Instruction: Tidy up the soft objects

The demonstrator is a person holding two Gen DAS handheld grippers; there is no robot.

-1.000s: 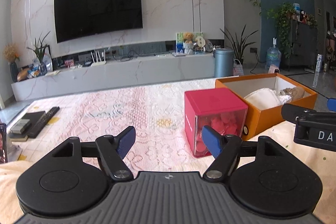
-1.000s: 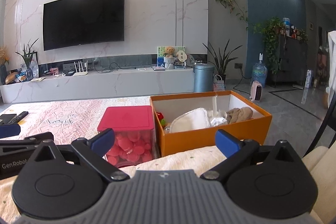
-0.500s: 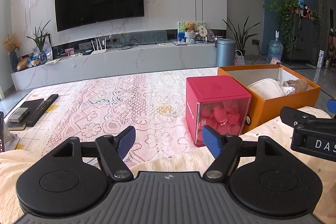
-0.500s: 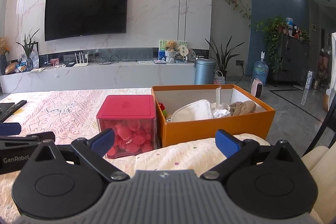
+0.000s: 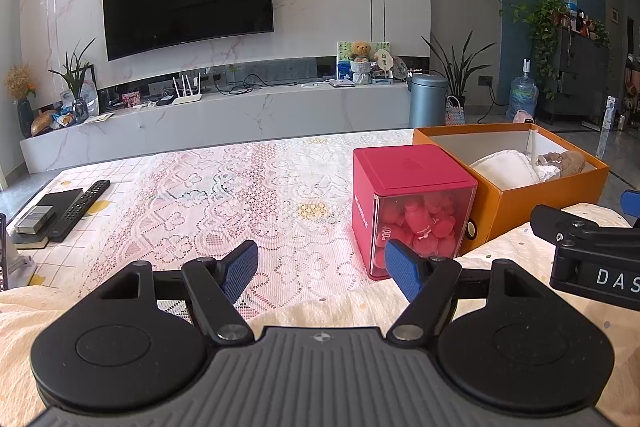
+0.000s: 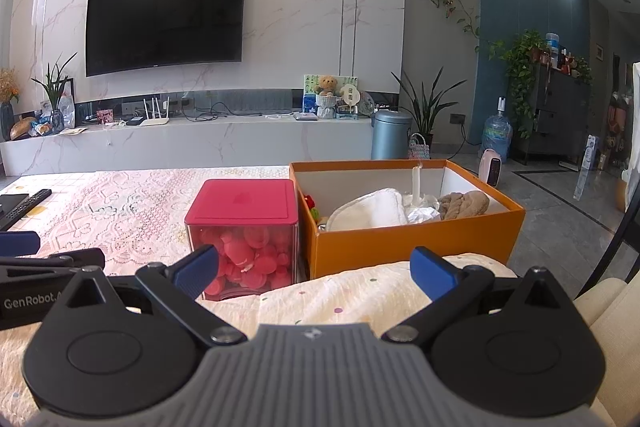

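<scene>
I'm holding both grippers empty: left gripper (image 5: 320,273) and right gripper (image 6: 314,273), jaws spread wide. Orange box (image 6: 416,247) with soft items is sitting centre-right, just ahead of my right gripper, long axis running left-right; red container (image 6: 244,211) touching its left side.

This was a home living room. Beyond the fingers a wall-mounted television (image 6: 165,20) hung on a marble-look wall above a long low console (image 6: 192,143) with a router and a teddy bear (image 6: 327,85). Right of the fingers stood potted plants (image 6: 428,107), a water jug (image 6: 496,135) and a dark cabinet.
</scene>
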